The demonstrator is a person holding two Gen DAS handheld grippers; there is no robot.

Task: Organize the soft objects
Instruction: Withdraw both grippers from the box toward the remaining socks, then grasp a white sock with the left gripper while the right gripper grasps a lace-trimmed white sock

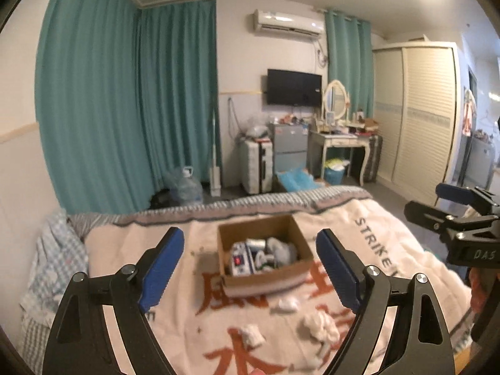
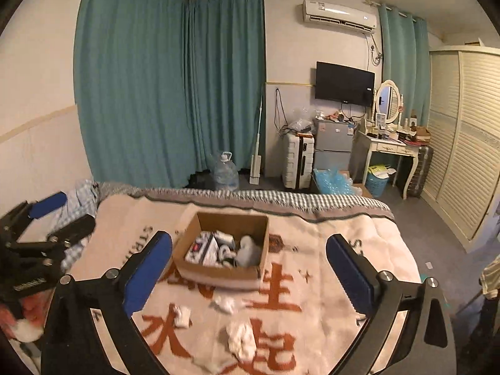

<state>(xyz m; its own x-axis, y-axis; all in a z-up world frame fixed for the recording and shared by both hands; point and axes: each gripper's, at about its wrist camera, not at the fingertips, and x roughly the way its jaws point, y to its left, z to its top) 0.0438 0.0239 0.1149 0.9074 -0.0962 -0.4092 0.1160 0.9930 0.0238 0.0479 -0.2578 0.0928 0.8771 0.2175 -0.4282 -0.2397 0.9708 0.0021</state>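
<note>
An open cardboard box point(image 1: 265, 276) point(image 2: 218, 273) sits on the bed's cream blanket and holds several rolled socks and soft items point(image 1: 264, 254) point(image 2: 223, 250). White soft bundles lie loose on the blanket in front of it: one near the box point(image 1: 287, 304) point(image 2: 224, 304), one smaller point(image 1: 253, 336) point(image 2: 182, 314), one larger point(image 1: 322, 328) point(image 2: 240, 339). My left gripper point(image 1: 250, 268) is open and empty, held above the blanket before the box. My right gripper point(image 2: 248, 273) is open and empty too, beside it; it shows at the right edge of the left wrist view point(image 1: 437, 206).
The cream blanket point(image 1: 390, 250) point(image 2: 343, 250) with orange characters covers the bed. A plaid cloth point(image 1: 53, 250) lies at the bed's left edge. Beyond the bed stand teal curtains point(image 2: 140, 93), a water jug point(image 2: 225, 172), a suitcase point(image 2: 297, 159), a small fridge point(image 2: 332, 143), a vanity table point(image 2: 390, 150) and a wardrobe point(image 2: 462, 140).
</note>
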